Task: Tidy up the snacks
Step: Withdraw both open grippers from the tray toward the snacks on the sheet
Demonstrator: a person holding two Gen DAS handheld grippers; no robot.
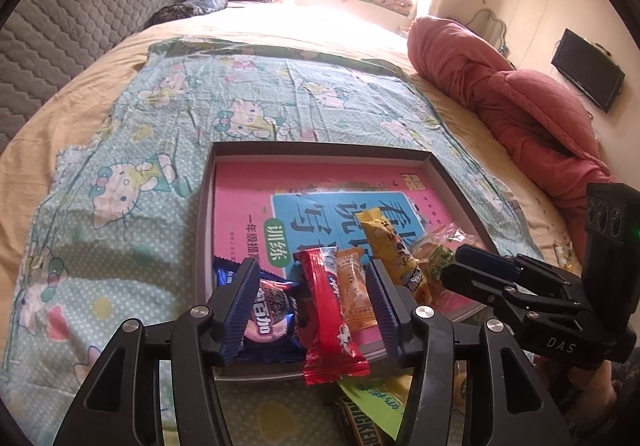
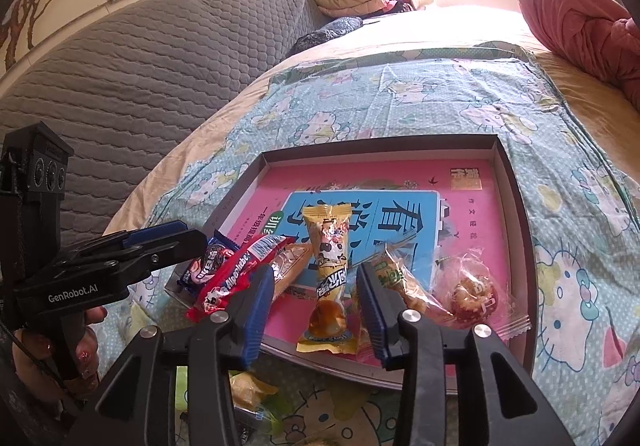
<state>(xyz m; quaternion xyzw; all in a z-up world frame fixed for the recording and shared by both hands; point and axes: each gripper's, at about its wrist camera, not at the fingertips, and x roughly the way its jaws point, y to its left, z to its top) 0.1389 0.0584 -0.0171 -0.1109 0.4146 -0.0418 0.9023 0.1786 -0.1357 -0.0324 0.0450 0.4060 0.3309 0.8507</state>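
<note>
Gaping above the tray (image 2: 516,182), left claw (image 1: 312,302) straddles a red Alpenliebe bar (image 1: 328,318); right claw (image 2: 316,302), apart, straddles a yellow packet (image 2: 328,274).

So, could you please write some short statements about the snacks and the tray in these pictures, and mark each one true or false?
1. The tray lies on a cartoon-cat cloth spread over a bed. True.
2. The red packet lies fully inside the tray. False: its near end hangs over the tray's front rim.
3. A pink book covers the tray's floor under the snacks. True.
4. The fingers of the right gripper clamp the yellow packet. False: the packet lies between them, but they stand apart from it.
5. All snacks are already in the tray. False: a green packet lies outside, in front of it.
</note>
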